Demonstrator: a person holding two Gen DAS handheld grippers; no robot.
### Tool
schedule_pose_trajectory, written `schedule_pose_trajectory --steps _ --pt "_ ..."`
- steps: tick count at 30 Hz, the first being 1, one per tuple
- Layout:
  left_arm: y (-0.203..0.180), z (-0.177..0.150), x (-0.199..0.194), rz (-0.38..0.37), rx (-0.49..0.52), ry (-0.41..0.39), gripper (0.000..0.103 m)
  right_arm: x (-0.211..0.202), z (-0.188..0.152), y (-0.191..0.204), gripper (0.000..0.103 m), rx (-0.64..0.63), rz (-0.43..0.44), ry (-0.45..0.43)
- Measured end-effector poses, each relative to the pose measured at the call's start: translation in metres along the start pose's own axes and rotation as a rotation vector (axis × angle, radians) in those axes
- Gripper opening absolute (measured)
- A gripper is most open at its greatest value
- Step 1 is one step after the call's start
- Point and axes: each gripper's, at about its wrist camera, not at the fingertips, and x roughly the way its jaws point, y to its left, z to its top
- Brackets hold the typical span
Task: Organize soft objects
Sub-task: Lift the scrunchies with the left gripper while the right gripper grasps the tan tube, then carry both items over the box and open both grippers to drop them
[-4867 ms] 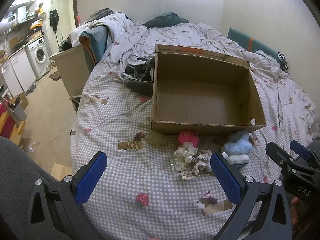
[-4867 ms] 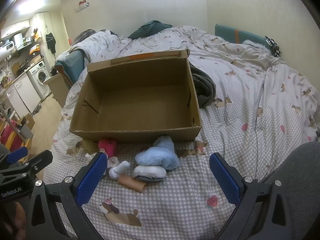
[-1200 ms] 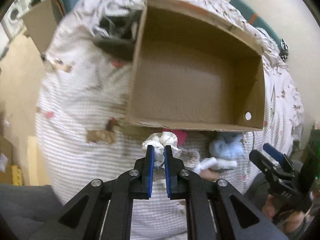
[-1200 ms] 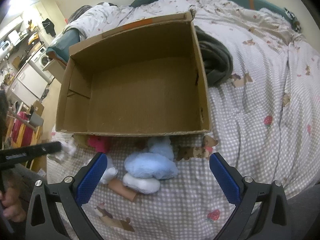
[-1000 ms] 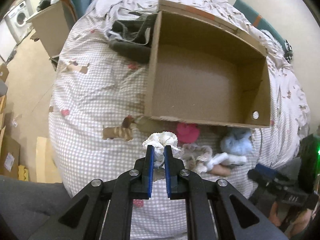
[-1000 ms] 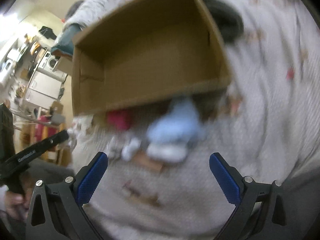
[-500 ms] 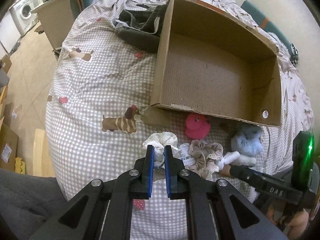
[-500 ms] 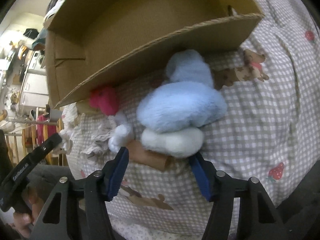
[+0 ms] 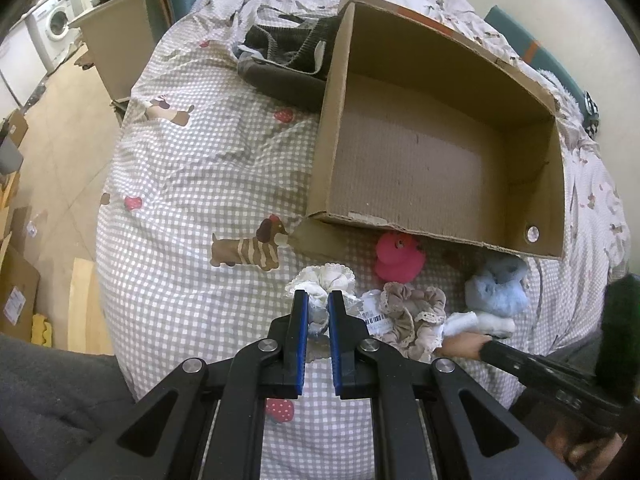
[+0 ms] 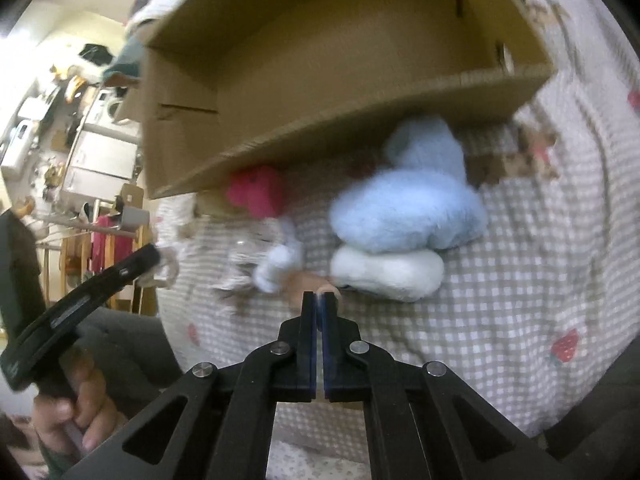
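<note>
An open cardboard box sits on the checked bedspread, also in the right wrist view. In front of it lie a pink plush, a beige scrunchie, a blue fluffy toy and a tan tube-like piece. My left gripper is shut on a white scrunchie and holds it above the bed. My right gripper is shut on the end of the tan piece, beside the blue fluffy toy and a white pad.
Dark clothes are heaped at the box's left side. The bed edge drops to a tiled floor on the left, with a washing machine and cartons beyond. A teal cushion lies at the far right.
My right gripper has gone down to the toys and closed from wide open onto the tan piece. My left gripper keeps hold of the white scrunchie, pulled back from the box.
</note>
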Motion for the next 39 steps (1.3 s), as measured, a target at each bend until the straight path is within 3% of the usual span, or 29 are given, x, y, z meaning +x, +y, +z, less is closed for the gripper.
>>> schedule_pose_trajectory --steps 11,20,25,33,39 --pt "-0.003 -0.004 -0.01 0.02 0.019 -0.046 0.009 -0.05 -0.016 0.007 0.004 -0.086 0.042 -0.134" --pt "-0.006 -0.006 -0.014 0.048 0.041 -0.074 0.009 -0.072 -0.016 -0.01 0.004 -0.076 0.069 -0.179" --pt "-0.008 -0.002 -0.035 0.031 0.042 -0.131 0.009 -0.085 -0.013 -0.009 0.004 -0.083 0.093 -0.207" --pt "-0.025 0.035 -0.077 -0.007 0.077 -0.246 0.009 -0.128 0.014 -0.01 0.004 -0.106 0.128 -0.281" --pt "-0.04 0.07 -0.085 -0.015 0.112 -0.303 0.009 -0.15 0.046 -0.009 0.004 -0.14 0.121 -0.348"
